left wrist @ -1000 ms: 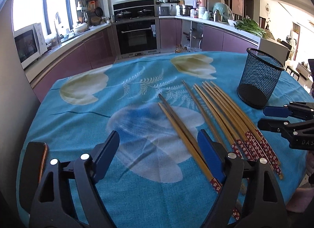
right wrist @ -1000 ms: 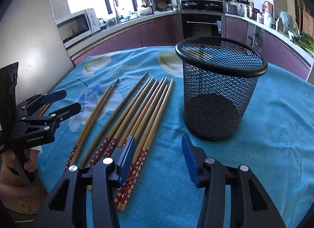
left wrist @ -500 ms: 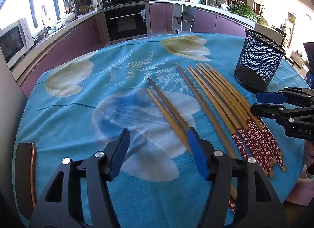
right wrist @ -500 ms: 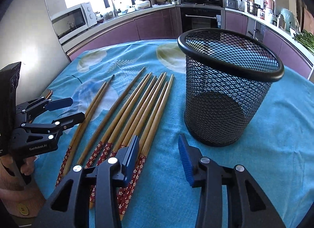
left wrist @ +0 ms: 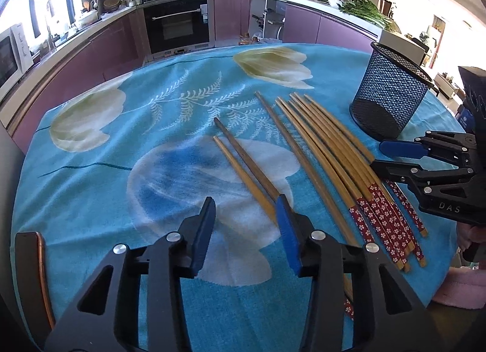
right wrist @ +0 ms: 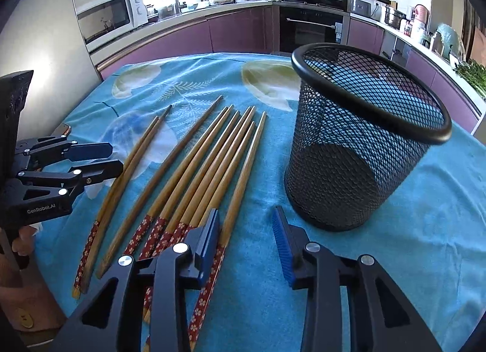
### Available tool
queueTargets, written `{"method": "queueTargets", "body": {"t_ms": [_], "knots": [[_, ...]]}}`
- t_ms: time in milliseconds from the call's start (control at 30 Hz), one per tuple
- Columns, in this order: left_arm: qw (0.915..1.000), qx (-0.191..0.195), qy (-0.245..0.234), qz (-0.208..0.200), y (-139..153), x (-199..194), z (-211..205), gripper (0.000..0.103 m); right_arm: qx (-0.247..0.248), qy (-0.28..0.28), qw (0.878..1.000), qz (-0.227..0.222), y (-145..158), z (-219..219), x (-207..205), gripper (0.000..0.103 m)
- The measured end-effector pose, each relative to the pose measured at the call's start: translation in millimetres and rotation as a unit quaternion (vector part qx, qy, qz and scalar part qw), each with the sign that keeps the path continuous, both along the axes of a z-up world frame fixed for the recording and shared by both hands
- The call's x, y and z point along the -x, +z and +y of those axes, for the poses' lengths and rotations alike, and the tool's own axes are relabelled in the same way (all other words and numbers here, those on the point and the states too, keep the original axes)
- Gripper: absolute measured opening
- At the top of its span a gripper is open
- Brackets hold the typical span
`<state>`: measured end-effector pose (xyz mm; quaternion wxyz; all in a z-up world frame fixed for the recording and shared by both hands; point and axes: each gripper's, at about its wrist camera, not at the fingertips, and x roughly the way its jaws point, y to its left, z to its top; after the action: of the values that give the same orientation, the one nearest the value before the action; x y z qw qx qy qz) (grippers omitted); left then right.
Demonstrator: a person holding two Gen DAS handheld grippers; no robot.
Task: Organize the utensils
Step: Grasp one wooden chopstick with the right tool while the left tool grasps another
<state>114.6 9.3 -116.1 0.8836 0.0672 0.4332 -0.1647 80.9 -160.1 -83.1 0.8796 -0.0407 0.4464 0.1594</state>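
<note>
Several wooden chopsticks with red flowered handles lie side by side on the blue tablecloth: a main bunch [left wrist: 334, 151] [right wrist: 206, 167] and a separate pair [left wrist: 243, 167] [right wrist: 133, 164] to its left. A black mesh cup [left wrist: 391, 97] [right wrist: 355, 145] stands upright and empty right of them. My left gripper [left wrist: 246, 215] [right wrist: 91, 159] is open and empty, just above the pair's handle half. My right gripper [right wrist: 246, 227] [left wrist: 382, 156] is open and empty, its left finger [right wrist: 209, 236] over the bunch's handles, the cup just ahead on the right.
The round table [left wrist: 91, 188] carries a blue flowered cloth and drops off at its near edge. A dark phone-like slab [left wrist: 30, 273] lies at the table's left edge. Kitchen counters, an oven [left wrist: 179, 24] and a microwave [right wrist: 112, 18] stand behind.
My left gripper's jaws have narrowed and it has moved forward and right over the separate pair. My right gripper has moved closer to the cup and the bunch's handles.
</note>
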Motion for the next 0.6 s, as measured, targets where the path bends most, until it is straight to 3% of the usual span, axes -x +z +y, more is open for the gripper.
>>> {"method": "queueTargets", "body": {"t_ms": [400, 500, 600], "knots": [[0.9999, -0.012, 0.000, 0.012, -4.6, -12.1, -2.5, 0.023, -0.003, -0.004, 1.000, -0.002, -1.7, 6.4, -5.9, 0.035], [0.9999, -0.006, 0.011, 0.011, -4.5, -13.7, -2.7, 0.017, -0.012, -0.008, 1.000, -0.001, -2.0, 6.0, -7.2, 0.030], [0.9998, 0.001, 0.019, 0.008, -4.7, -10.8, -2.8, 0.012, -0.027, -0.012, 1.000, 0.003, -1.6, 2.3, -7.8, 0.017]]}}
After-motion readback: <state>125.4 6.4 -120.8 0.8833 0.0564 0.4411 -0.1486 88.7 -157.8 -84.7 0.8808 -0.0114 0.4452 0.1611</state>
